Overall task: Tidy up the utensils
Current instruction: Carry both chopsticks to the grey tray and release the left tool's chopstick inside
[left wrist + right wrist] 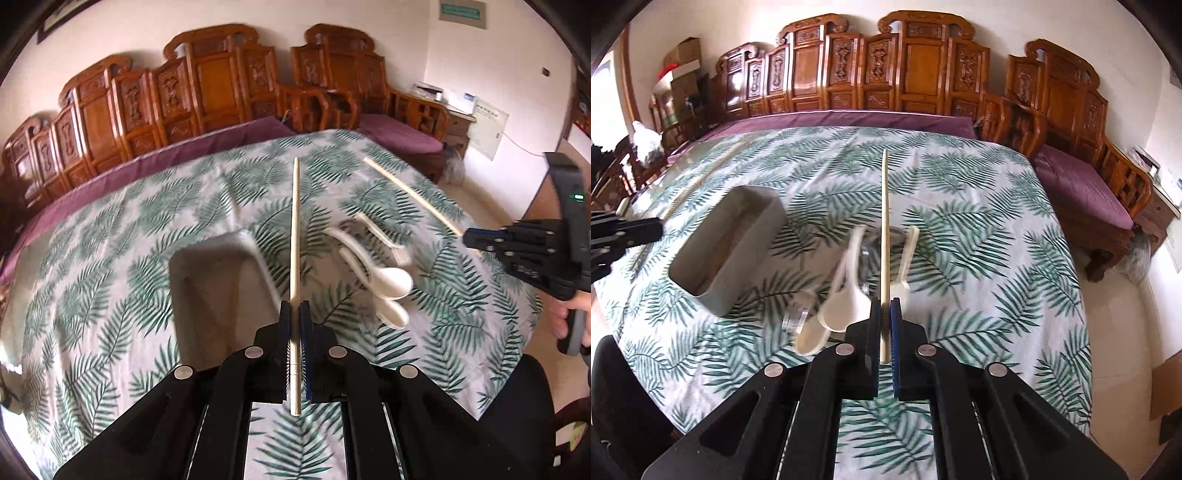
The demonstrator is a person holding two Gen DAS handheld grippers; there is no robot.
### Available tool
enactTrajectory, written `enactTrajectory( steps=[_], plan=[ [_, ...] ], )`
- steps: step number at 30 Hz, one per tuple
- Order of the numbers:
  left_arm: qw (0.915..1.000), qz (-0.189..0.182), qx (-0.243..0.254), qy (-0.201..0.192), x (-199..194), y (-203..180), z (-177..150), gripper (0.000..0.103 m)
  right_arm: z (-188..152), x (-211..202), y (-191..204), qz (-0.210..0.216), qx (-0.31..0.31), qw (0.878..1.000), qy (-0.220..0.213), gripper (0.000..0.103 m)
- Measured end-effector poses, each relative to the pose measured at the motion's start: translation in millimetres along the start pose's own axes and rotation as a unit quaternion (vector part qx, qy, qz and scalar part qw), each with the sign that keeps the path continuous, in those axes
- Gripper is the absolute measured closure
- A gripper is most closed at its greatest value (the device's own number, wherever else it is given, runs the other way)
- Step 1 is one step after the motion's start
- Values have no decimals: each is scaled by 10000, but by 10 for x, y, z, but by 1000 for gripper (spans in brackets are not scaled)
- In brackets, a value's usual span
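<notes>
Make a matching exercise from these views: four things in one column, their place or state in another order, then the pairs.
Things:
1. left hand-held gripper
2. white spoons
3. grey container
4. tablecloth

States:
A. empty-looking, standing on the cloth
B. lying loose on the table
C. green leaf print, covering the table
D. shut on a chopstick

Pairs: 1-D, 2-B, 3-A, 4-C

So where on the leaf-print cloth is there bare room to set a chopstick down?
Bare cloth runs between the grey bin and the purple cushion, and right of the white spoons. The spoon cluster beside the bin is crowded.
</notes>
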State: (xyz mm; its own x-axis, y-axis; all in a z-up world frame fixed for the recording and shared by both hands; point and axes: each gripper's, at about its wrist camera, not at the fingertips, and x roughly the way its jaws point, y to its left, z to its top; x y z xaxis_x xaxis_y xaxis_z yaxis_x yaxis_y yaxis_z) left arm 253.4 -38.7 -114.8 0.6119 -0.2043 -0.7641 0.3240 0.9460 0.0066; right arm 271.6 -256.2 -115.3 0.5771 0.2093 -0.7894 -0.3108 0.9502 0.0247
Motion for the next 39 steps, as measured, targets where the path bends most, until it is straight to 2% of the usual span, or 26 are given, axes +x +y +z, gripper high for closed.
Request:
enactTrajectory(
  steps=[11, 26, 33, 35, 39],
  plan=[
    [9964, 177, -705, 429, 363, 539, -228, 99, 72, -2, 583, 436, -406, 9982, -6, 98],
    [9887, 31, -1317, 711, 557, 837, -204, 99, 368, 130, 1016, 961, -494, 9938, 268, 97],
    [9871, 5, -1358, 851, 644, 873, -221, 99, 449, 236, 1198, 1142, -551, 9912, 371, 97],
    [9874, 36, -1349, 826, 643, 882, -202, 93, 470, 261, 1237, 1159, -576, 9908, 390, 97],
    [9878, -54, -1399, 679, 544, 927, -201, 88, 491, 302, 1293, 1206, -552, 9902, 447, 97]
  ],
)
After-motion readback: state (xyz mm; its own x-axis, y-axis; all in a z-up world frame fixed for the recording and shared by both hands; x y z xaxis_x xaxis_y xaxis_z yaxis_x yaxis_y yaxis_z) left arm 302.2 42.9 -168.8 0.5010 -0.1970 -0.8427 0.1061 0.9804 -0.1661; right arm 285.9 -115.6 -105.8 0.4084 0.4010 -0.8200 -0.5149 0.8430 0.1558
